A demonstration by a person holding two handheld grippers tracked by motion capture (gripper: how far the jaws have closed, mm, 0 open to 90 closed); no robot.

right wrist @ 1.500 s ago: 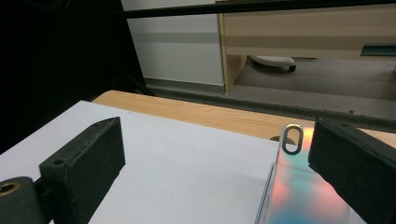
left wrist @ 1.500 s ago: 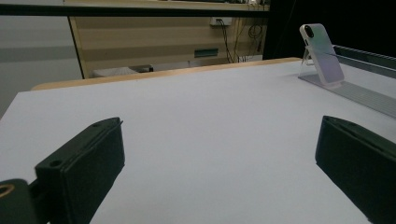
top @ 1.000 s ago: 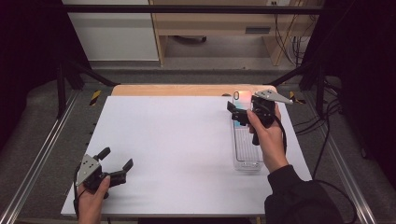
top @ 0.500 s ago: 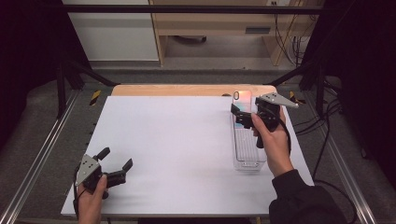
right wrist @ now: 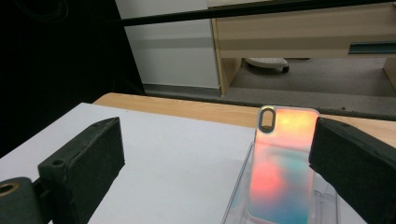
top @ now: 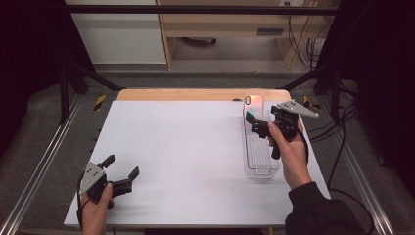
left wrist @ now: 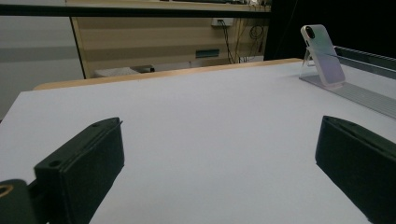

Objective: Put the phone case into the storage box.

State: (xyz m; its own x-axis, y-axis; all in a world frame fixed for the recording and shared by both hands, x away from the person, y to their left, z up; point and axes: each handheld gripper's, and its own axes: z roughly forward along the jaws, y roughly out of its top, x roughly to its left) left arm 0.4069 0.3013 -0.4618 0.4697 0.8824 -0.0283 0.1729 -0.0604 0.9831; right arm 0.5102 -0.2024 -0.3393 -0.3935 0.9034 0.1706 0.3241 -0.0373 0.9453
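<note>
An iridescent phone case [top: 254, 104] stands upright, leaning at the far end of a long clear plastic tray [top: 260, 157] on the right side of the white mat. My right gripper [top: 253, 123] hovers over the tray just behind the case, open. In the right gripper view the case [right wrist: 281, 163] glows orange and teal ahead, close to the right jaw. My left gripper [top: 121, 166] rests low at the mat's near left corner, open with nothing between its jaws. From the left gripper view the case [left wrist: 323, 55] and the tray [left wrist: 369, 97] lie far off to the right.
The white mat [top: 186, 147] covers a wooden table [top: 195, 94]. Metal rails [top: 44, 161] run along both sides. Cables [top: 342, 127] trail at the right. A wooden cabinet [top: 235, 24] and a white panel stand beyond the table.
My right gripper has drifted slightly to the right and nearer over the tray. The left gripper has stayed still.
</note>
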